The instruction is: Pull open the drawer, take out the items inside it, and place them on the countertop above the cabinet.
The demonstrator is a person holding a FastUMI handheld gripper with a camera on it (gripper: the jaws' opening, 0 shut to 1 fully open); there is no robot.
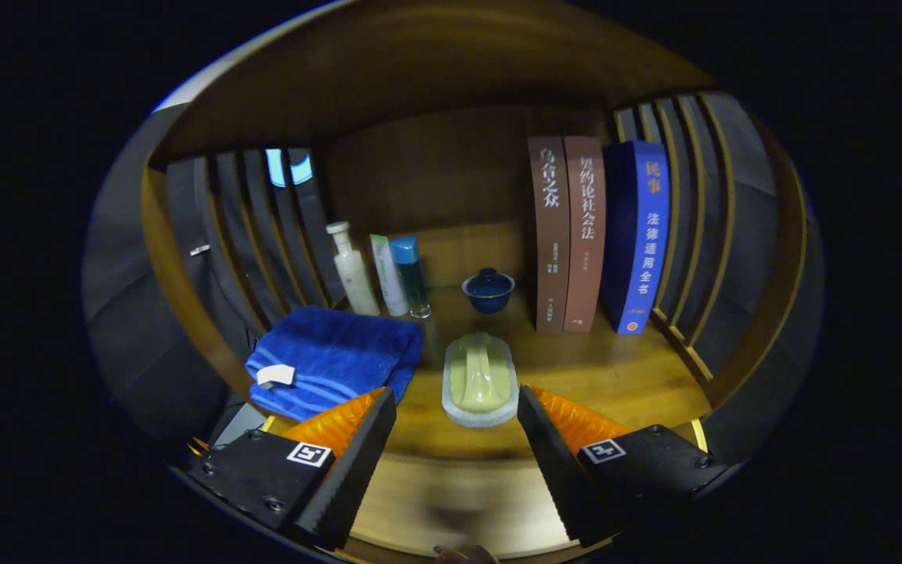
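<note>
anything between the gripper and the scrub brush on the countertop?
Nothing visible. The hand-held gripper is open, its fingers apart, and the scrub brush lies just ahead of the gap between them on bare countertop. The folded blue towel sits beside the brush, off the line.

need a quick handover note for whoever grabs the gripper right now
Gripper: open, holding nothing, its fingers spread either side of the scrub brush.
The brush lies flat on the countertop, just ahead of the fingers. The folded blue towel lies beside it.
Done: cannot tell which items came from the drawer.
Left: the drawer's state isn't visible, so check it for anything remaining.
</note>
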